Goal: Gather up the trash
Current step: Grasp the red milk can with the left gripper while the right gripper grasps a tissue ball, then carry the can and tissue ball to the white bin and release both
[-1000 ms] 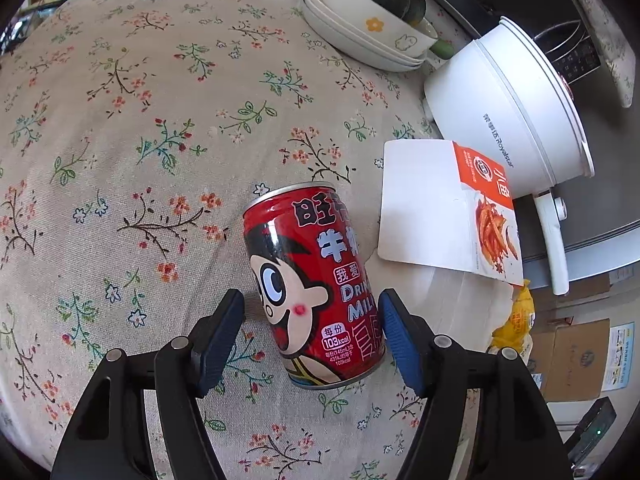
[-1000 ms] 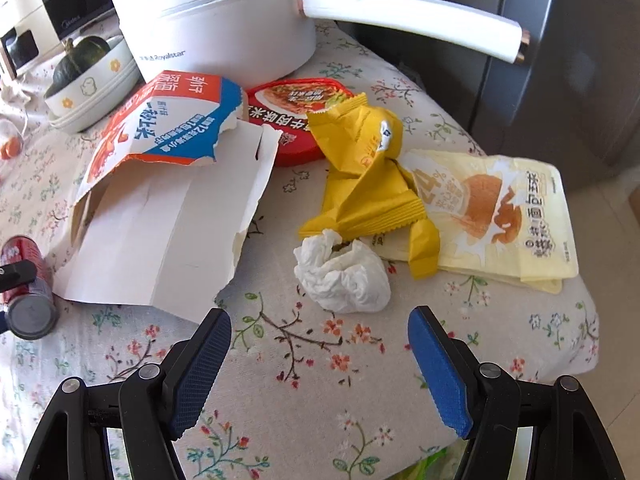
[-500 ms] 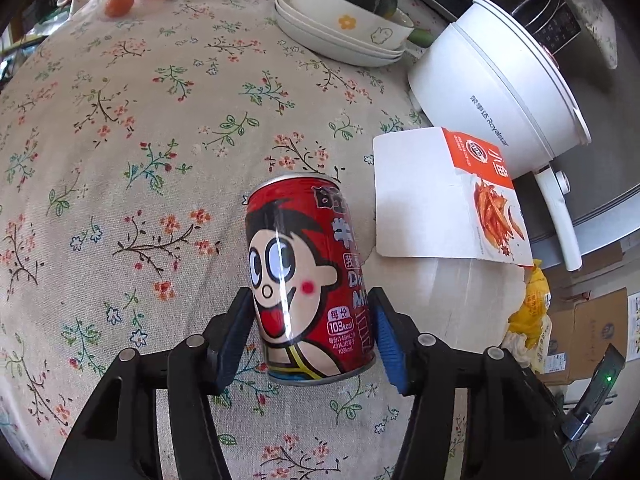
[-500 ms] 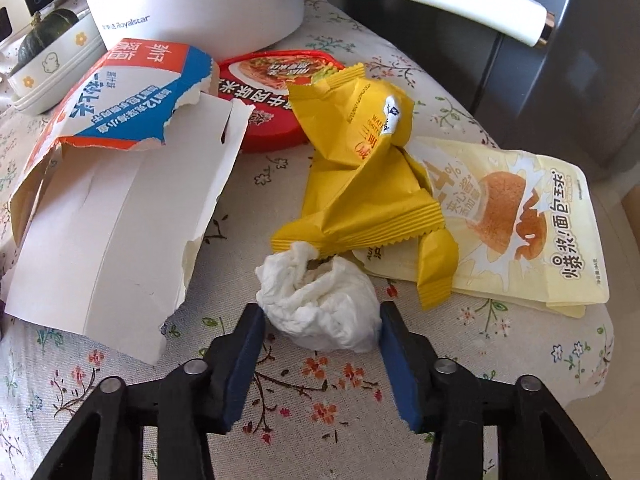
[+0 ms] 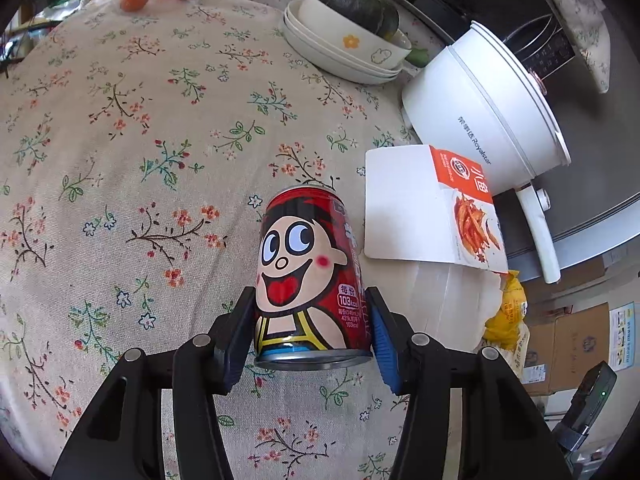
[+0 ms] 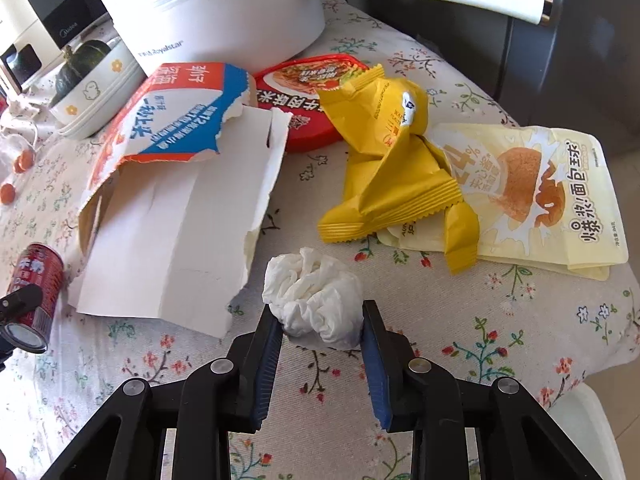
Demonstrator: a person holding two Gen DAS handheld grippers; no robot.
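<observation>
The left gripper is clamped low on the red can for lifting, while the right gripper's fingers are closing on the crumpled tissue at the wrappers' seven o'clock.

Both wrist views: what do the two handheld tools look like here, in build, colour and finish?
The left tool and right tool look alike: glossy black plastic linkage arms with open cut-outs, joined by round silver rivets. Each finger ends in a flat, elongated pad faced with blue ribbed material. No cables, labels or markings show on either, and no sleeve is in view.
</observation>
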